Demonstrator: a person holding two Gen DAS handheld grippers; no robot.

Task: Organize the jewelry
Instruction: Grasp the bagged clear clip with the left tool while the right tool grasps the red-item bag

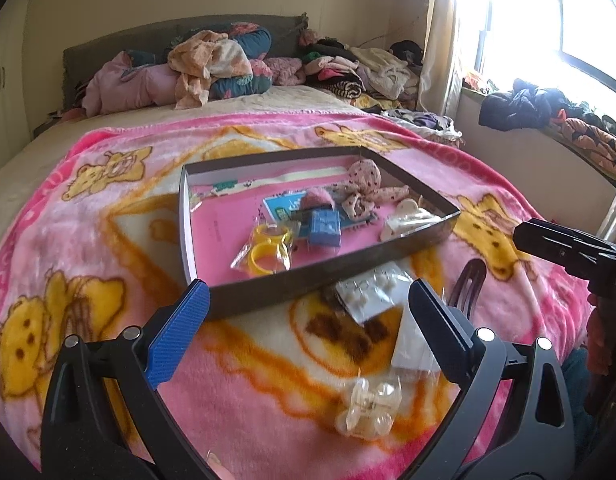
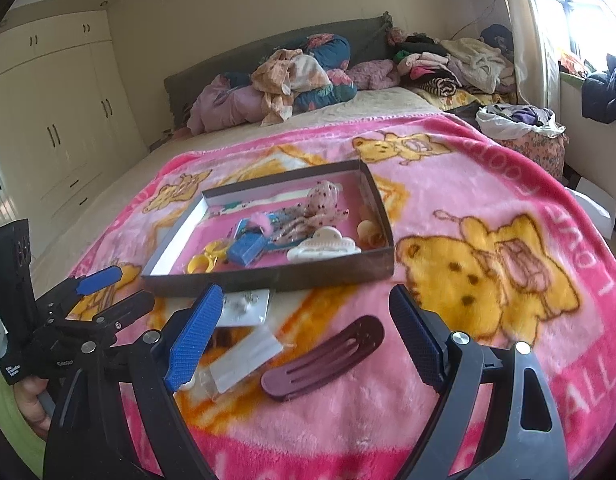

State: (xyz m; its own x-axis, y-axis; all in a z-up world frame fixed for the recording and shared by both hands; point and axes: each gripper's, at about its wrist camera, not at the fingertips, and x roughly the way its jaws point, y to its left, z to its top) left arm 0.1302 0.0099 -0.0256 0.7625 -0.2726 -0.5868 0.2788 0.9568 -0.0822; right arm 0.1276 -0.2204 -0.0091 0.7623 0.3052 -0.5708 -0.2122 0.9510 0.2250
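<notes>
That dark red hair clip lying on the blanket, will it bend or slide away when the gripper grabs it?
The dark red hair clip looks like stiff plastic, so probably no bending. It lies flat on the fuzzy blanket, so it likely won't slide, but getting under it may be tricky.

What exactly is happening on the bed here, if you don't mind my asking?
A person is sorting hair accessories into a shallow box on the pink blanket. Both grippers are open and empty. The right gripper hovers over a maroon hair clip; the left gripper hovers above a clear claw clip.
</notes>
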